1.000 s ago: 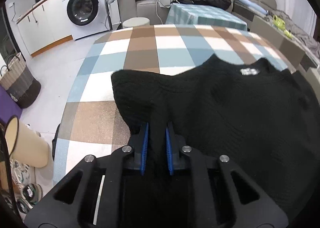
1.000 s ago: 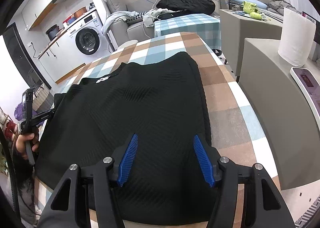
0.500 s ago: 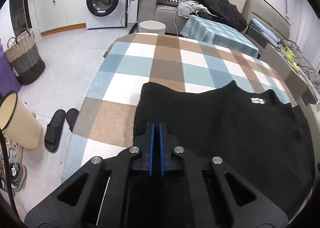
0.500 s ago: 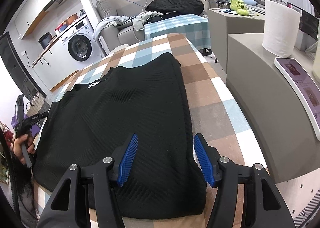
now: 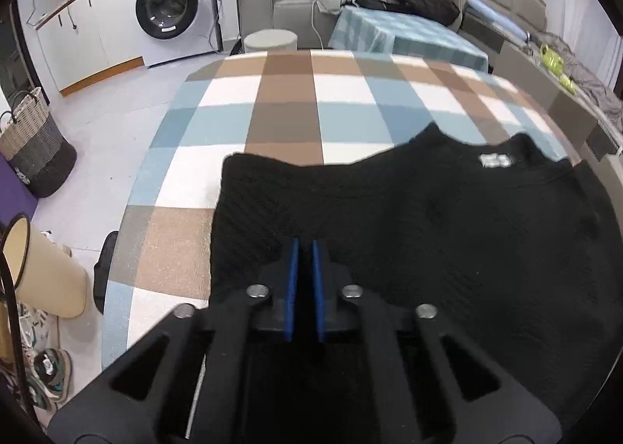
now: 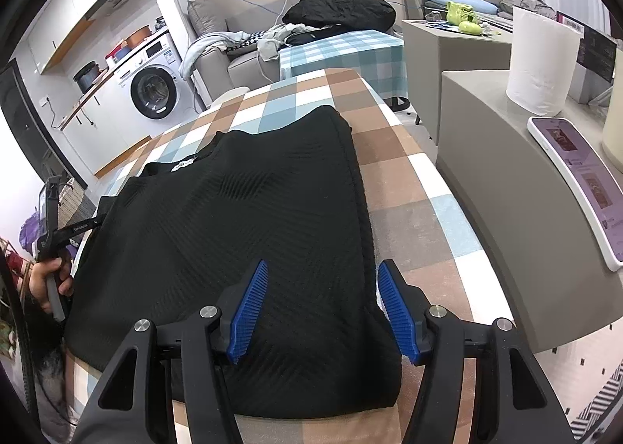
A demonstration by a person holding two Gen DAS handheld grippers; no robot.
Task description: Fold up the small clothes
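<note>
The black sweater (image 6: pixel 241 233) lies spread on the checked surface (image 6: pixel 409 187) in front of you, its neckline toward the far end and a white label (image 5: pixel 494 160) at the collar. Your left wrist view shows that label plainly, while the right wrist view shows it only as a small pale mark. The left view also shows your left gripper (image 5: pixel 305 249) with its blue pads drawn together on a pinch of the sweater's knit near its left edge. In the right view that same gripper is a dark shape at the sweater's left border, held by your hand (image 6: pixel 43 282). Your right gripper (image 6: pixel 323 276) stands half spread above the sweater's right hem, with the cloth's edge between the pads and neither pad pressing it.

Only the right view shows the grey cabinet (image 6: pixel 506 187) just beside the surface, with a paper towel roll (image 6: pixel 543 58) and a phone (image 6: pixel 580 179) on it. Only the left view shows the woven basket (image 5: pixel 35 148) and a cream bin (image 5: pixel 46 272) on the floor. A washing machine (image 5: pixel 175 11) stands well beyond the surface.
</note>
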